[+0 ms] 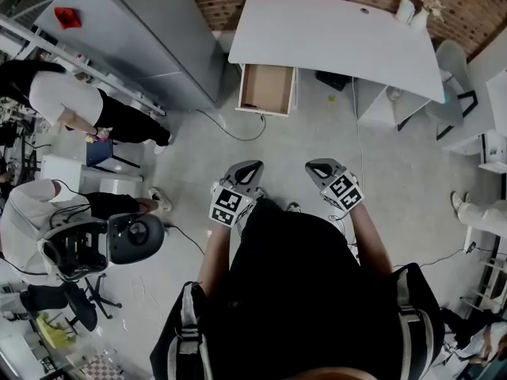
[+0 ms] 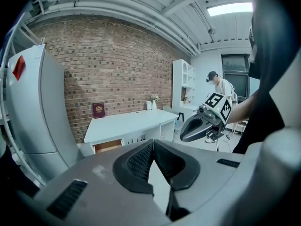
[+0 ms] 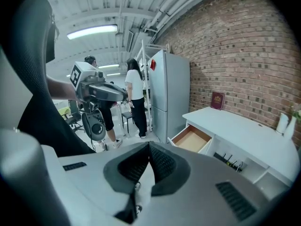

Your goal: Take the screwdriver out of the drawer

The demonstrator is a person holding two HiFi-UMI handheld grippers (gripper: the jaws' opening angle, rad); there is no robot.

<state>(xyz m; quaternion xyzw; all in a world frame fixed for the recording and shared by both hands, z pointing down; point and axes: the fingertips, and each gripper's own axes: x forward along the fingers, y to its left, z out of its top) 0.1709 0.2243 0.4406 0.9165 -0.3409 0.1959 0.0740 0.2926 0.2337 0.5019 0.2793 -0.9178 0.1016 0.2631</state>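
The white desk (image 1: pixel 341 34) stands against the brick wall a few steps ahead, and its wooden drawer (image 1: pixel 265 88) is pulled open. I see only the drawer's bare wooden bottom; no screwdriver shows in any view. My left gripper (image 1: pixel 245 171) and right gripper (image 1: pixel 321 169) are held side by side close to my body, far from the desk. In the left gripper view the jaws (image 2: pixel 151 142) meet at the tips, shut on nothing, with the drawer (image 2: pixel 107 146) beyond. The right gripper (image 3: pixel 149 145) is likewise shut and empty, with the drawer (image 3: pixel 192 139) ahead.
A tall grey fridge (image 1: pixel 150 34) stands left of the desk. A cable (image 1: pixel 238 133) trails across the floor below the drawer. People and an office chair (image 1: pixel 131 236) are at the left. An open shelf (image 3: pixel 228 162) under the desk holds several thin dark items.
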